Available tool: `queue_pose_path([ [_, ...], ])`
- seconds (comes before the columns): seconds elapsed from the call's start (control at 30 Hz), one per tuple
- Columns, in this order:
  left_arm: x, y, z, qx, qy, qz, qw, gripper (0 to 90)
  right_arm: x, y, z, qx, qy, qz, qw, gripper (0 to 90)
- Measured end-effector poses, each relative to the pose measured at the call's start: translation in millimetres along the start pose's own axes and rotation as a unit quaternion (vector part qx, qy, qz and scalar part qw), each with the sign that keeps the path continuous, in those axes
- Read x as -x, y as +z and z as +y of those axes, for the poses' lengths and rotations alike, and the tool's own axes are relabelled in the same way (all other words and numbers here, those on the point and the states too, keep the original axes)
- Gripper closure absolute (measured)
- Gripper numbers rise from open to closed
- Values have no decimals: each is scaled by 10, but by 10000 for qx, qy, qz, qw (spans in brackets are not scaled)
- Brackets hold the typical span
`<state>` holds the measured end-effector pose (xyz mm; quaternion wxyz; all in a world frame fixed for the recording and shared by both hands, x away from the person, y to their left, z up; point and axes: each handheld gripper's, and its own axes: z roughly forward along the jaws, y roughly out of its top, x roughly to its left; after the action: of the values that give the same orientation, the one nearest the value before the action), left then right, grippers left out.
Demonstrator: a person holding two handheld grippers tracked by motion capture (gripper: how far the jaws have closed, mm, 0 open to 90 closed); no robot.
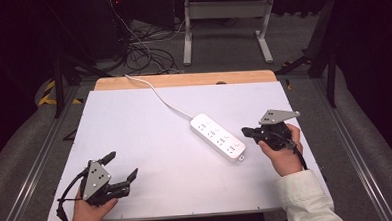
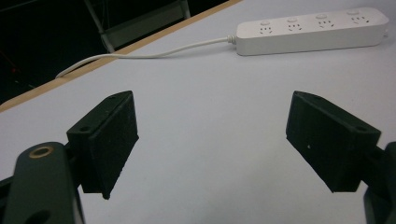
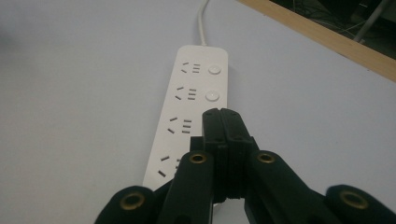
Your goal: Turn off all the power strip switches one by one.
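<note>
Power strip [image 1: 218, 137] — white, with 4 sockets and a round button beside each — lies flat on the white table [image 1: 135, 143], right of centre, set on a diagonal. Its white cable [image 1: 158, 94] runs from its far end toward the table's wooden back edge [image 1: 182, 80].

At the right, a hand in a white sleeve [image 1: 305, 193] holds the right gripper [image 1: 249, 132] just beside the strip's near end. In the right gripper view its fingers [image 3: 212, 128] are pressed together with nothing between them, hovering over the strip's near end, over the button side of the 3rd and 4th sockets; whether they touch the strip cannot be told.

At the table's near left corner, the left gripper [image 1: 120, 167] is held well apart from the strip. Its 2 fingers [image 2: 109, 140] stand wide apart, empty, over bare table — the strip lies far ahead of them, past the right finger.
</note>
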<state>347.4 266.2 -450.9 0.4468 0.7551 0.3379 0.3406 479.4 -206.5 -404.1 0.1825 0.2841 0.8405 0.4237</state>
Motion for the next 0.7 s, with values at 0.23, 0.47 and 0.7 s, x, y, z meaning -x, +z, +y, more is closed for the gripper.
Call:
queue_pose_path([
  [0.23,-1,2,-1,1,15,-7,10000,176,64,172,88,-169,43,19,9998,900],
  [0.47,-4,-4,-1,12,24,-10,10000,176,92,230,101,-337,122,17,9994,900],
  [0.7,9,0,0,6,40,-13,10000,176,151,365,98,-960,305,246,9946,900],
])
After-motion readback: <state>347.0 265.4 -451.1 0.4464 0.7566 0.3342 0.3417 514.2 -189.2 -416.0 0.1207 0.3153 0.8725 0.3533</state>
